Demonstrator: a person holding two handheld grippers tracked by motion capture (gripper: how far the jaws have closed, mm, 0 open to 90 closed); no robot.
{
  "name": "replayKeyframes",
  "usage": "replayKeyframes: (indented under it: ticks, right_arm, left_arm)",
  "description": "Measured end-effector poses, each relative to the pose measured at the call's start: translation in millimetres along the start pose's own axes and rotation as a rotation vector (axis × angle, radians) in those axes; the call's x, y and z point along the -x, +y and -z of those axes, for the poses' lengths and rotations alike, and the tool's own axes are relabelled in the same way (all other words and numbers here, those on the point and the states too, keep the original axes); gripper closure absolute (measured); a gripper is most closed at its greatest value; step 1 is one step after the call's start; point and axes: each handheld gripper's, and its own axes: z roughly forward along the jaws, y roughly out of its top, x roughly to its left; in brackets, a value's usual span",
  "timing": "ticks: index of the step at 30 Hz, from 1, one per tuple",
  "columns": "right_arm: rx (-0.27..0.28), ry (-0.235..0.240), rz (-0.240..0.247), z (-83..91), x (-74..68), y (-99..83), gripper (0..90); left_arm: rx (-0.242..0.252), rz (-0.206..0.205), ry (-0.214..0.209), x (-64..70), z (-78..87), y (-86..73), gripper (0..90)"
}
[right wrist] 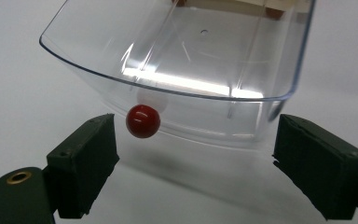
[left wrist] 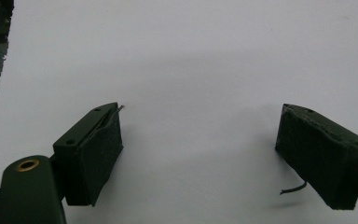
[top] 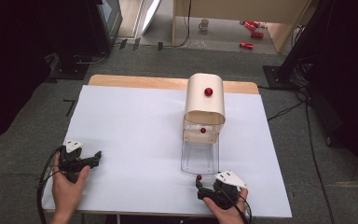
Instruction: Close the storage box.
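- Clear plastic drawer [right wrist: 177, 60] pulled out toward the near table edge from under a cream box [top: 205, 100], red knob [right wrist: 142, 121] on its front wall.
- Right gripper [right wrist: 196, 154] just before that drawer front, jaws spread wide, knob close to the left jaw yet not touching, nothing clamped.
- Seen from the high view: right gripper [top: 206, 188] at the near edge, knob [top: 198, 178] just ahead of it.
- Left gripper [left wrist: 198, 154] well apart at the table's left, jaws wide, empty, over bare white table [left wrist: 191, 56]; in the high view [top: 89, 160] held in the left hand [top: 67, 186].
- Two more red knobs on the box: one on top [top: 208, 92], one lower [top: 203, 130].
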Motion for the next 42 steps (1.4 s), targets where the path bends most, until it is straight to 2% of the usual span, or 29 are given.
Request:
replayKeyframes:
  ticks: [4,10,27,42]
  right_arm:
    - [-0.002,-0.027,0.023,-5.5,-2.4,-0.6,14.3]
    - [-0.009,-0.045,0.015,-8.8,-2.8,-3.1,16.8]
    - [0.008,-0.043,0.012,-5.8,-2.0,0.5,17.1]
    - [0.017,-0.03,-0.008,-4.4,2.0,16.3,17.1]
  left_arm:
    - [0.0,0.0,0.0,0.0,0.0,0.0,14.6]
    - [-0.001,-0.001,0.0,0.1,0.0,0.0,14.5]
    - [-0.001,-0.001,0.001,0.2,0.0,0.1,14.5]
    - [-0.001,-0.002,0.001,0.2,0.0,0.1,14.5]
